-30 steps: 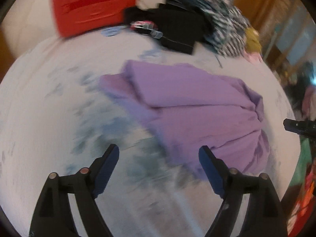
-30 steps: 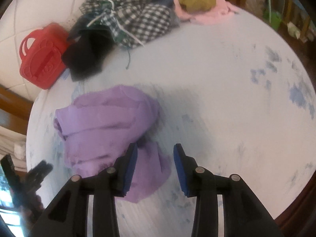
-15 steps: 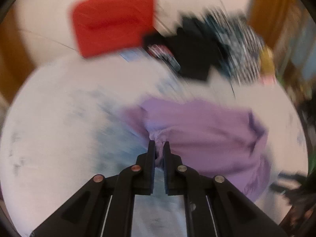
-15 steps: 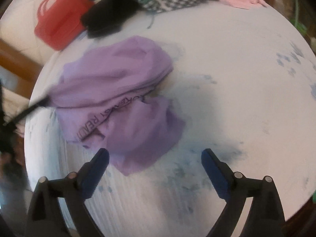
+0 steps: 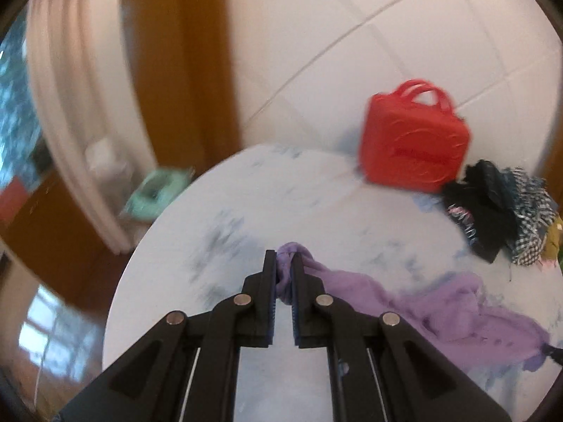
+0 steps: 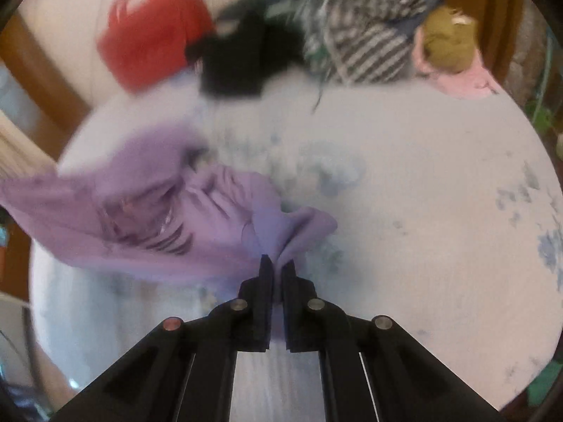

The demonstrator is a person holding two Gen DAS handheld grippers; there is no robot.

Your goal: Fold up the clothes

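Observation:
A purple garment [image 5: 432,311] lies stretched across the round white table [image 5: 246,211]. My left gripper [image 5: 284,263] is shut on one bunched corner of it, with the cloth trailing away to the right. In the right wrist view the purple garment [image 6: 147,218] spreads to the left, printed with dark lettering, and my right gripper [image 6: 277,267] is shut on another bunched corner near the table's middle [image 6: 422,211]. Both frames are blurred by motion.
A red plastic case [image 5: 411,147] stands at the table's far side, also in the right wrist view [image 6: 147,35]. Beside it lies a pile of black, checked, olive and pink clothes [image 6: 352,42], seen too in the left wrist view [image 5: 499,211]. A wooden door frame [image 5: 176,70] stands behind.
My left gripper closed on a garment corner and pulled it left. My right gripper, open half a second ago, has closed on another corner. The garment is now drawn out between them.

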